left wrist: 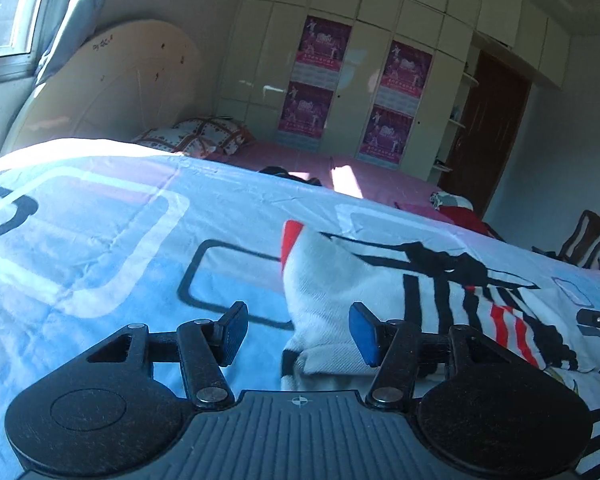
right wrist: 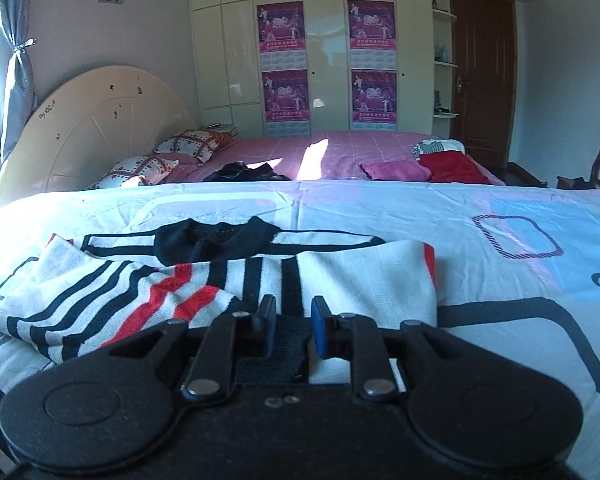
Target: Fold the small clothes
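My right gripper point(right wrist: 293, 322) sat lowest, its jaws narrowed on the black ribbed hem of the white knitted sweater with black and red stripes point(right wrist: 228, 280), which lay rumpled on the pale blue patterned bedsheet point(right wrist: 500, 280). Soft and light, it would sag; hem corners seemed the best holds. My left gripper point(left wrist: 298, 330) hovered level, jaws wide apart, at the sweater's left edge.

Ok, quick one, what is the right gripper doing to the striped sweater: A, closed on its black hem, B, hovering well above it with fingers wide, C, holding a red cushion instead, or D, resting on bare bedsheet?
A: in the right wrist view the right gripper has its fingers drawn close with the black hem of the sweater pinched between them.
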The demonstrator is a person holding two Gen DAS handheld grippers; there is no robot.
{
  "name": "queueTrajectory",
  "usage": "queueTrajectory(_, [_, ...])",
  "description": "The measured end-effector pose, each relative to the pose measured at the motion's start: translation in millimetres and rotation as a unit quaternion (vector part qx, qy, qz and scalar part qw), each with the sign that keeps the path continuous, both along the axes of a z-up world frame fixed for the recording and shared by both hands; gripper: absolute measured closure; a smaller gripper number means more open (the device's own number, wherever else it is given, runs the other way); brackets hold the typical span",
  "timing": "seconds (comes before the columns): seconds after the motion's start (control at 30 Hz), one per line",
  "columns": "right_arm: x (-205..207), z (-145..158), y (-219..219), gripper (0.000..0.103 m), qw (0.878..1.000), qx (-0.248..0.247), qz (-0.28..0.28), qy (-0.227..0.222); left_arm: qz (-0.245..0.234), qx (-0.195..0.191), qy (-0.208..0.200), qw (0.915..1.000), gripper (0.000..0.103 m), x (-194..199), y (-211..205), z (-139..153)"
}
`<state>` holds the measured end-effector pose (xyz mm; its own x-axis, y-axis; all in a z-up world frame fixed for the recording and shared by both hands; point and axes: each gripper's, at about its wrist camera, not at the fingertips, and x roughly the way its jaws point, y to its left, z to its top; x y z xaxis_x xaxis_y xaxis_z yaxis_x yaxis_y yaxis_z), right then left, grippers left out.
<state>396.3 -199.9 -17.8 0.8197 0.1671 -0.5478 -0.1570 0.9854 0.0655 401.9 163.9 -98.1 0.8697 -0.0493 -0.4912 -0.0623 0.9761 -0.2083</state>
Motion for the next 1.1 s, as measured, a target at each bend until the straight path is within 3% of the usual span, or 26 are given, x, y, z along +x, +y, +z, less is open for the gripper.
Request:
queueTrajectory(0.13, [11.5, -17.3, 21.2, 0.084, 0.999, -0.005, 0.034, 0.022, -0.081, 0.029, 0.014, 0.9962, 0.048, 47.2, -39.5, -7.3])
queueTrajectory(0.2, [18.9, -33.2, 29.2, 0.085, 0.997, -0.023, 0.04, 0.057, -0.105, 0.044, 0.051, 0.9921, 0.048, 61.2, -55.3, -26.2])
queueTrajectory(0.23, [17.6, -41.1, 31.5, 0.085, 0.997, -0.032, 0.037, 0.058, -0.107, 0.066, 0.063, 0.9901, 0.048, 59.9, -63.3, -37.1])
queueTrajectory(0.3, [15.8, -41.5, 31.0, 0.085, 0.998, -0.03, 0.034, 0.053, -0.108, 0.097, 0.044, 0.9884, 0.048, 49.2, -72.6, -41.1])
queueTrajectory(0.4, [17.7, -38.6, 30.9, 0.08, 0.997, -0.036, 0.036, 0.056, -0.109, 0.093, 0.045, 0.9886, 0.048, 46.7, -70.2, -36.4])
queueTrajectory(0.5, [17.3, -26.4, 24.2, 0.066, 0.999, -0.022, 0.03, 0.032, -0.088, 0.08, 0.019, 0.9927, 0.048, 42.3, -54.3, -22.5])
queueTrajectory(0.57, [24.1, -22.0, 17.2, 0.046, 0.999, -0.019, 0.011, 0.026, -0.062, 0.061, 0.007, 0.9962, 0.048, 49.3, -36.5, -15.6])
queueTrajectory(0.6, [30.3, -23.1, 12.6, 0.045, 0.999, -0.011, 0.0, 0.032, -0.049, 0.05, 0.011, 0.9975, 0.047, 57.8, -25.9, -14.5])
queueTrajectory(0.73, [54.2, -39.4, -1.6, 0.05, 0.995, 0.034, -0.009, 0.091, -0.013, 0.009, 0.029, 0.9994, 0.047, 93.2, 7.2, -19.6])
queueTrajectory(0.87, [51.5, -39.3, 4.1, 0.085, 0.997, 0.012, 0.004, 0.074, 0.002, -0.053, 0.057, 0.997, 0.047, 126.3, 29.7, -34.2])
queueTrajectory(0.93, [48.5, -38.9, 5.2, 0.087, 0.998, 0.008, 0.003, 0.067, 0.005, -0.078, 0.088, 0.9931, 0.048, 140.6, 35.3, -48.1])
queueTrajectory(1.03, [45.2, -43.1, 7.9, 0.088, 0.998, -0.015, 0.001, 0.06, 0.009, -0.06, 0.077, 0.9952, 0.051, 145.4, 29.7, -54.3])
queueTrajectory(1.1, [43.5, -40.2, 10.5, 0.083, 0.998, -0.03, -0.005, 0.054, 0.022, -0.047, 0.067, 0.9964, 0.051, 143.0, 28.2, -47.9])
